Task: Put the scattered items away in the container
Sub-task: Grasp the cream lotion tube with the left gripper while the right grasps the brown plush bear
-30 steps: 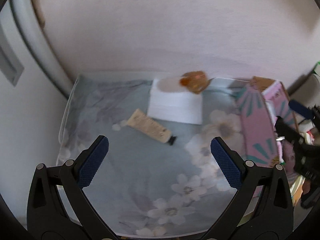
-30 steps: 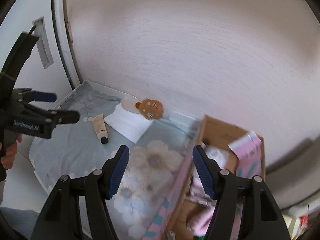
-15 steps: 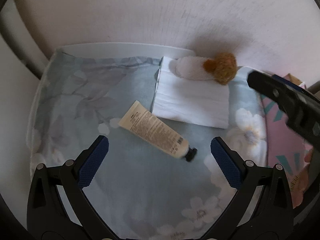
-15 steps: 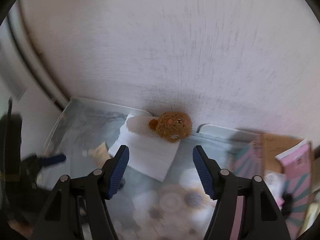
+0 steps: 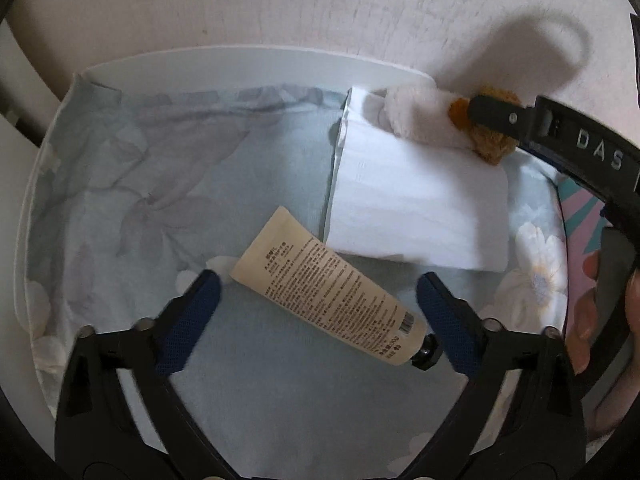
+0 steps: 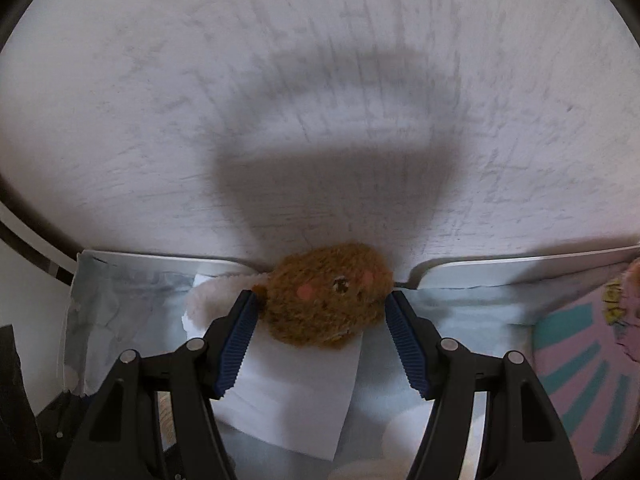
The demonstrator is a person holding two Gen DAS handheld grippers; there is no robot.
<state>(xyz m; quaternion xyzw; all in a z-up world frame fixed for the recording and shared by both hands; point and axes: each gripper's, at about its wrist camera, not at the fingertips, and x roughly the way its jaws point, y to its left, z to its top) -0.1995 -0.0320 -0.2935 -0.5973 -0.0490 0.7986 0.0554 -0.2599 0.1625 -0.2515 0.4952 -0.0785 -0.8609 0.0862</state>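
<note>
Left wrist view: left gripper (image 5: pixel 318 304) now sits low over the floral cloth (image 5: pixel 140 184), much closer than a second ago. The cream tube (image 5: pixel 328 290) lies diagonally between the blue pads, crimped end far-left, black cap near-right beside the right pad. Jaws are closing, tube between them; pads not yet pressing on it as far as I can see. Tube's long axis runs nearly across the gap, so the pinch looks set to land on its ends rather than its flanks; judged a slip risk.

Right wrist view: right gripper (image 6: pixel 320 334) has swung from over the box to the far edge of the table. Brown plush head (image 6: pixel 326 296) sits between its half-spread jaws, against the wall (image 6: pixel 320 80), resting on the white folded paper (image 6: pixel 288 408). Pads stand just beside the fur on both sides; cannot tell whether they touch. Not squeezed.

Pink-and-teal container (image 6: pixel 576 364) is at right, well apart from both items. A hand (image 5: pixel 600 312) on the right tool's handle shows at the left view's right edge.

Reading: both tools have reached their targets. Nothing lifted yet; two grasps come next, then carries rightward to the box.
</note>
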